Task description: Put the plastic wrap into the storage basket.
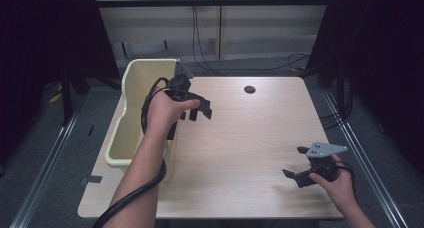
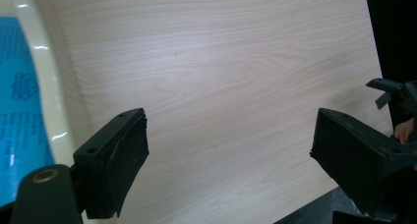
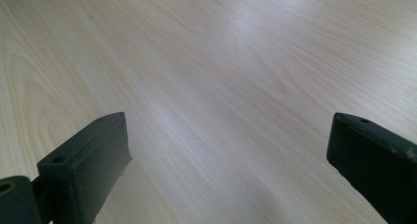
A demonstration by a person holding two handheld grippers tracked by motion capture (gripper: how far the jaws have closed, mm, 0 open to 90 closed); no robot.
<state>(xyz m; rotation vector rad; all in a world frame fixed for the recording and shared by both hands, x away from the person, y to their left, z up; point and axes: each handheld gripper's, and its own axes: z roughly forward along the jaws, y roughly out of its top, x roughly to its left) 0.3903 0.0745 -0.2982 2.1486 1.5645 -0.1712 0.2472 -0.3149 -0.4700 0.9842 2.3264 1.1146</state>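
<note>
Two grippers work over a pale wooden table [image 1: 240, 153], the largest thing in the high view, with a small dark round hole [image 1: 249, 89] near its far edge. At the table's left edge sits a cream plastic bin [image 1: 131, 108], long and open-topped, its tall end wall at the far side; in the left gripper view its glossy rim curves down the left side and a blue printed sheet [image 2: 19, 116] lies inside it. The left hand [image 1: 162, 112] holds the left gripper [image 1: 200, 113] above the tabletop just beside the bin's right wall, a thick black cable trailing back along the forearm. Its jaws stand well apart with bare wood between them, grasping nothing. The right hand [image 1: 339, 180] holds the right gripper [image 1: 295, 163] near the table's near right corner, well apart from the bin, with the grey three-cornered plate on top. Its jaws are likewise spread wide, and only tabletop shows between them in the right gripper view.
</note>
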